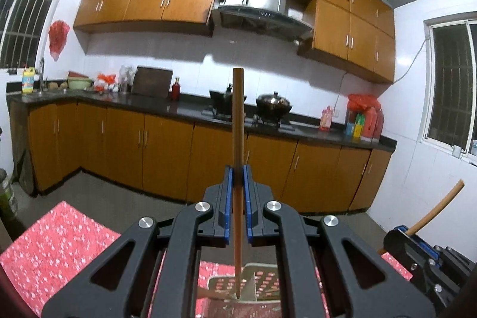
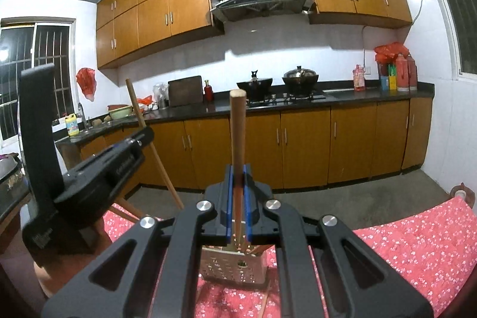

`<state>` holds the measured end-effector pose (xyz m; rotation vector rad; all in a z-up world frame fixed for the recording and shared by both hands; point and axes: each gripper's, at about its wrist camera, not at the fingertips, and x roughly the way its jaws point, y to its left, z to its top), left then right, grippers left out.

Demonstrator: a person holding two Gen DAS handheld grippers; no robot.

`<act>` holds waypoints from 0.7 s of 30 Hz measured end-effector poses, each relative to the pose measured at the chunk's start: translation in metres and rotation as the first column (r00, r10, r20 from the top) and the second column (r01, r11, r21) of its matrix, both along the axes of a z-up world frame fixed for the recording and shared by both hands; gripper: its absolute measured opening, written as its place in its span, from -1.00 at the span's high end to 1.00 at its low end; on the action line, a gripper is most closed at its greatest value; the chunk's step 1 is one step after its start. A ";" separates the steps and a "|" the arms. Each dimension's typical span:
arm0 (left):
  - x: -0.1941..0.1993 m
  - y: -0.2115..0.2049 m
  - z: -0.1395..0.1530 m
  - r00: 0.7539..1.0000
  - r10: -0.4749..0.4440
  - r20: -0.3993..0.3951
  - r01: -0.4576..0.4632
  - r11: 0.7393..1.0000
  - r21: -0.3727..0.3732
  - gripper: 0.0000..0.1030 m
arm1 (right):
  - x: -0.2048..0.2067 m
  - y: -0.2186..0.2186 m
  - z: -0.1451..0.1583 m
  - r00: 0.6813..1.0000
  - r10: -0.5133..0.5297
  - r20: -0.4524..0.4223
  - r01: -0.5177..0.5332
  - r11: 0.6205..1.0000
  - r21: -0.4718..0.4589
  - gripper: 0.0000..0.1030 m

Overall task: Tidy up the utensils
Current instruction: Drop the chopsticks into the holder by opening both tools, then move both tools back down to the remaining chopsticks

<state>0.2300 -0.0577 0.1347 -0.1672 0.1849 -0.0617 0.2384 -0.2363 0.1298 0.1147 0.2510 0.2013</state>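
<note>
We see the left tool point(image 1: 237, 178) clamped on a wooden chopstick point(image 1: 238, 121) that stands upright, its lower tip just over the perforated metal holder point(image 1: 262, 282) on the red flowered tabletop point(image 1: 59, 243). The right tool point(image 2: 237, 178) is clamped on a second chopstick point(image 2: 237, 127) – also upright, above the same holder, where more chopsticks already stand. Writing on the left tool's side is too blurred to read – no label on the counter bottles is legible either.
</note>
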 end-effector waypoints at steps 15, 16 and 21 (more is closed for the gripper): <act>-0.042 0.020 0.022 0.998 -0.033 0.057 0.034 0.999 -0.029 0.21 | -0.041 -0.008 0.017 0.999 0.004 0.054 -0.005 1.000 0.011 0.81; -0.049 0.024 0.024 0.998 -0.034 0.061 0.036 0.999 -0.031 0.19 | -0.048 -0.012 0.017 0.998 0.000 0.061 -0.001 1.000 0.012 0.75; -0.090 0.051 0.013 1.000 -0.008 0.029 0.008 1.000 -0.007 -0.03 | -0.076 -0.038 -0.008 0.996 -0.082 0.032 0.082 0.997 -0.005 0.46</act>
